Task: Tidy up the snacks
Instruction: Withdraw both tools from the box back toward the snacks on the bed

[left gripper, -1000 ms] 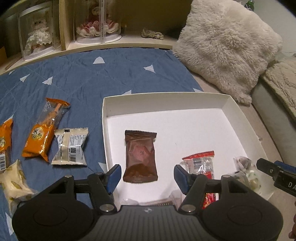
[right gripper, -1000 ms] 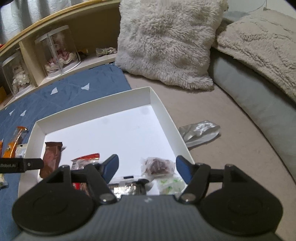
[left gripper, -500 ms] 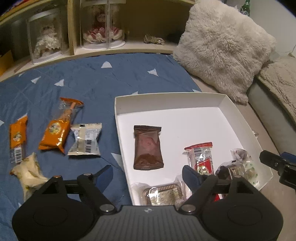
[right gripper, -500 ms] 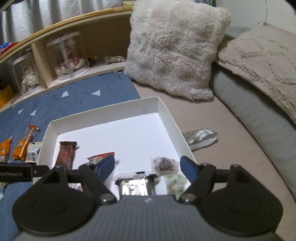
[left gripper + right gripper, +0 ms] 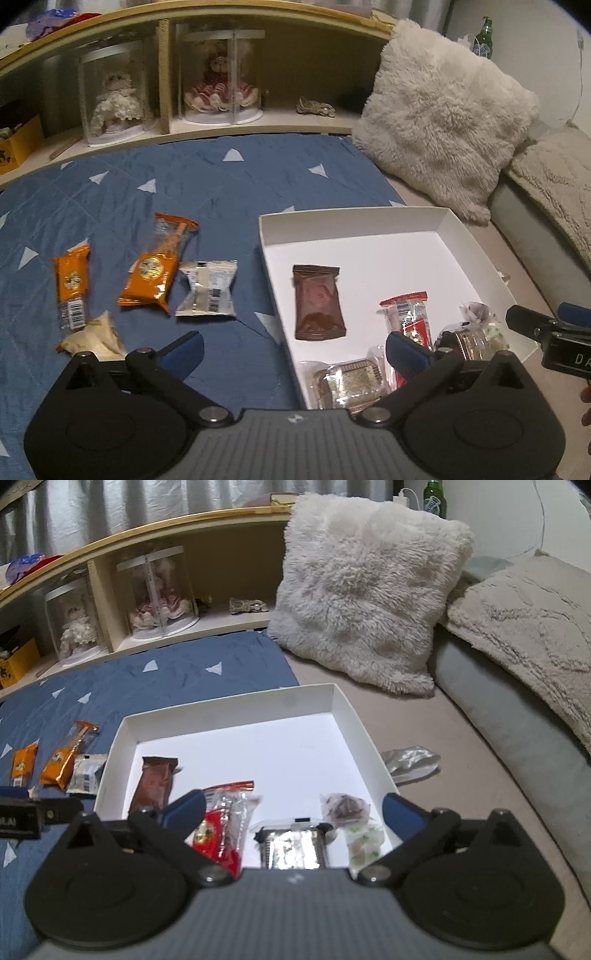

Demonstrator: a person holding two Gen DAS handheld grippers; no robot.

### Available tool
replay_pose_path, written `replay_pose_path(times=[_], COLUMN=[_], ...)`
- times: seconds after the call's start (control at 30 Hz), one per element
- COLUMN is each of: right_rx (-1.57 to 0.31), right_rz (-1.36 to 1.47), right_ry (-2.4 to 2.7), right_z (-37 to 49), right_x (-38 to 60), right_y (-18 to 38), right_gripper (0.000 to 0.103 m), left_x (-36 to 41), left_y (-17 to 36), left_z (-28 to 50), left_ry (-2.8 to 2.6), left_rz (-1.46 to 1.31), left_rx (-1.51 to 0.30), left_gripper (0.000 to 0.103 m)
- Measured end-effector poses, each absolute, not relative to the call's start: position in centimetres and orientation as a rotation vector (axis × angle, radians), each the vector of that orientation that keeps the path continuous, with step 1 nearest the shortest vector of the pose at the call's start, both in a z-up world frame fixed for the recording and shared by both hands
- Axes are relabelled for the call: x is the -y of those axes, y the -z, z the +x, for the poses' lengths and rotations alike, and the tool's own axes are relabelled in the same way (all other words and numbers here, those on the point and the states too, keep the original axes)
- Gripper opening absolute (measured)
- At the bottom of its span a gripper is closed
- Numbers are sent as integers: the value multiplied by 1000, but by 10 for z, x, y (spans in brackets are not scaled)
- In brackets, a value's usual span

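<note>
Both drops done, I judge: left gripper (image 5: 293,349) and right gripper (image 5: 293,806) jaws have just been opening, now spread and empty over the white box (image 5: 351,221); next, silver packet (image 5: 207,288) (nearest, left on blue quilt (image 5: 221,177)).

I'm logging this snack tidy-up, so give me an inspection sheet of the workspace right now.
Surface: blue quilt beside a beige sheet.
Job's things: white box holds a brown packet, red packet and clear-wrapped snacks; two orange packets, a white packet and a pale wrapper lie on the quilt.
Clutter: silver wrapper outside the box.
Grippers: left gripper and right gripper open, jaws just widened, gripping nothing.
Cables: white cable on the wall.
Surroundings: fluffy pillow, shelf with cased dolls, green bottle.
</note>
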State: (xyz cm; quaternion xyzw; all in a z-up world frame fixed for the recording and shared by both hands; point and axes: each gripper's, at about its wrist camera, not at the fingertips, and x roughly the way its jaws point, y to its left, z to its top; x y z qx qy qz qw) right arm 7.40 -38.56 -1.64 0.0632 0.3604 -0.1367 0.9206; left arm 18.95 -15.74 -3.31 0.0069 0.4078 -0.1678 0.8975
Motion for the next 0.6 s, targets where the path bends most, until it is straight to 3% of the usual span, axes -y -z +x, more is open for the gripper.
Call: replay_pose_path(times=[0.6], right_rx=[-728], right_rz=[162], right_ry=[120], right_z=[99], right_x=[335], right_y=[18], right_gripper=[102], left_x=[69], left_y=[18], left_z=[188], left_ry=[203], left_rz=[2], left_rx=[-809], left_gripper=[103])
